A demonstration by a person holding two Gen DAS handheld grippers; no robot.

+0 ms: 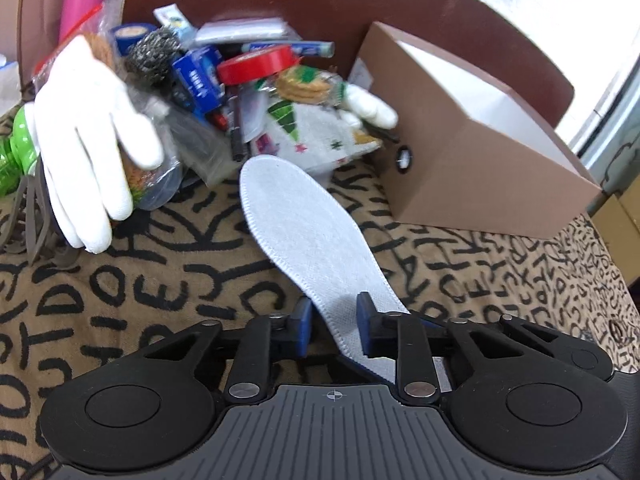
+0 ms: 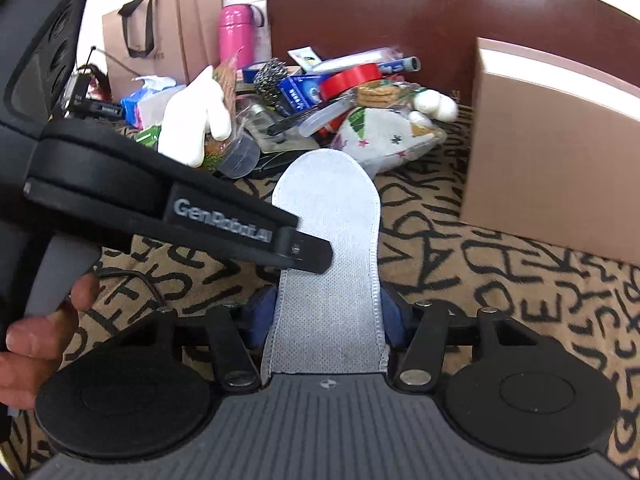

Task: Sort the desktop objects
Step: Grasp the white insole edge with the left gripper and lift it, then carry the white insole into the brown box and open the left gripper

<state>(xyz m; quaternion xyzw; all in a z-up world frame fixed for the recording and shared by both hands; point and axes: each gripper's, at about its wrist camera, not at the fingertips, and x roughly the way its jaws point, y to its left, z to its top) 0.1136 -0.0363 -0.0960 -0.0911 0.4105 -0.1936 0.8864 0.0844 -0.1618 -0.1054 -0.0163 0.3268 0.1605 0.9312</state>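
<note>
A pale grey shoe insole (image 1: 304,220) lies lengthwise on the letter-patterned cloth (image 1: 160,280), its toe towards a heap of small items. My left gripper (image 1: 334,314) is shut on the insole's narrow end, a blue pad on each side. In the right wrist view that left gripper (image 2: 316,256) reaches in from the left and lies across the insole (image 2: 328,208). My right gripper (image 2: 328,308) holds the same insole across its width, with both pads against its edges. A hand (image 2: 36,340) grips the left tool's handle.
The heap behind holds a white glove (image 1: 88,128), a red tape roll (image 1: 256,66), a steel scourer (image 1: 154,54) and a Christmas-print cloth (image 1: 316,132). A brown cardboard box (image 1: 480,152) stands at the right. A pink bottle (image 2: 236,36) and paper bag (image 2: 160,28) stand further back.
</note>
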